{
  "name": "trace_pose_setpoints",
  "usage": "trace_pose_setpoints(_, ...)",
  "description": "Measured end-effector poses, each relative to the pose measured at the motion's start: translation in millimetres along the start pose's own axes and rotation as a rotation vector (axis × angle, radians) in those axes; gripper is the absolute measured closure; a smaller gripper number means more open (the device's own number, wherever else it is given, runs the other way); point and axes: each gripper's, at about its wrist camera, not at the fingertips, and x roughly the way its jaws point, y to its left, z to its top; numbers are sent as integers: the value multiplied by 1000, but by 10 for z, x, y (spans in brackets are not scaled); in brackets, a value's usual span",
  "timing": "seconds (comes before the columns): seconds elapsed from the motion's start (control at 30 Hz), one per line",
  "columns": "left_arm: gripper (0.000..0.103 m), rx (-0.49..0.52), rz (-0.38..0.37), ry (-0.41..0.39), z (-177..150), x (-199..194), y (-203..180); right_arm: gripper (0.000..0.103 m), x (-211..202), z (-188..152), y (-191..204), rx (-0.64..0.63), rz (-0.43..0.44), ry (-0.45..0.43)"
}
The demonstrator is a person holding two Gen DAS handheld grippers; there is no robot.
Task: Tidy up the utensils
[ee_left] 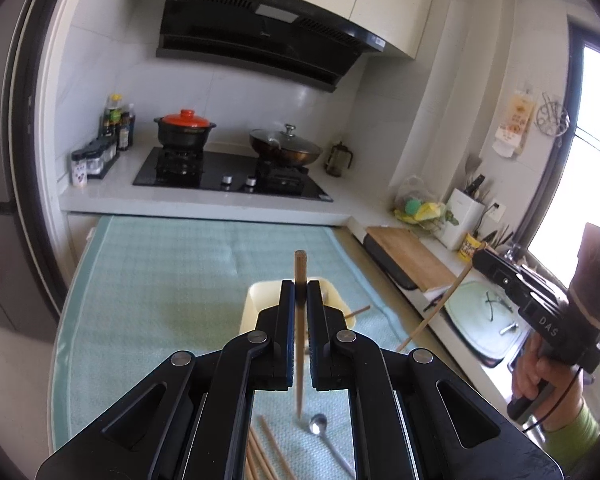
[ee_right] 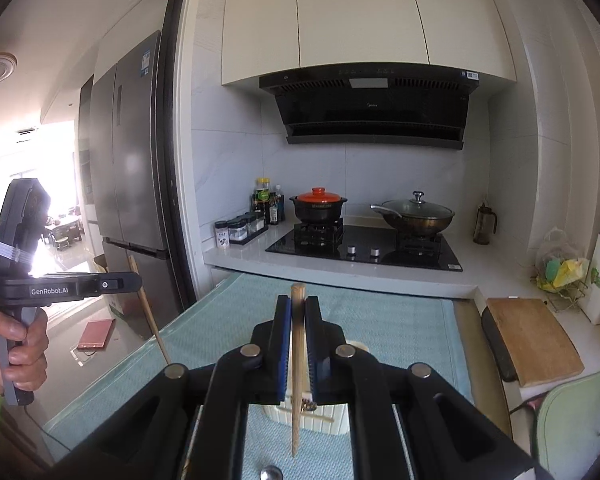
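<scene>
My left gripper is shut on a wooden chopstick that stands upright above the mint-green mat. My right gripper is shut on another wooden chopstick, also upright, above a cream utensil holder. The holder shows behind the left fingers, with a chopstick tip sticking out of it. Several loose chopsticks and a metal spoon lie on the mat below. Each gripper appears in the other's view: right, left.
A stove with a red-lidded pot and a lidded wok stands at the back. A wooden cutting board and a knife block are on the right counter. A fridge stands at the left.
</scene>
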Motion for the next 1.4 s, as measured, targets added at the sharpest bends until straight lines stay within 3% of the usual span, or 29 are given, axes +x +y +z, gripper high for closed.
trace_pose_setpoints(0.2,99,21,46,-38,433,413,-115,96,385,380,-115,-3,-35,-59)
trace_pose_setpoints(0.37,99,9,78,-12,497,965,-91,96,892,346,-268,30,-37,-45)
trace_pose_setpoints(0.63,99,5,114,179,87,1785,65,96,1792,-314,-625,204,12,215)
trace_pose_setpoints(0.8,96,30,150,256,-114,2004,82,93,2070,-608,-862,283,-5,322)
trace_pose_setpoints(0.87,70,31,157,253,-113,1964,75,78,2084,-627,-900,263,-44,341)
trace_pose_setpoints(0.93,57,41,166,221,-90,1813,55,67,1968,-574,-916,244,-64,308)
trace_pose_setpoints(1.17,31,104,177,138,-162,910,-76,44,1133,-210,-685,85,-112,151)
trace_pose_setpoints(1.4,18,184,211,131,-759,-71,-208,41,179,-393,-261,-46,-97,79)
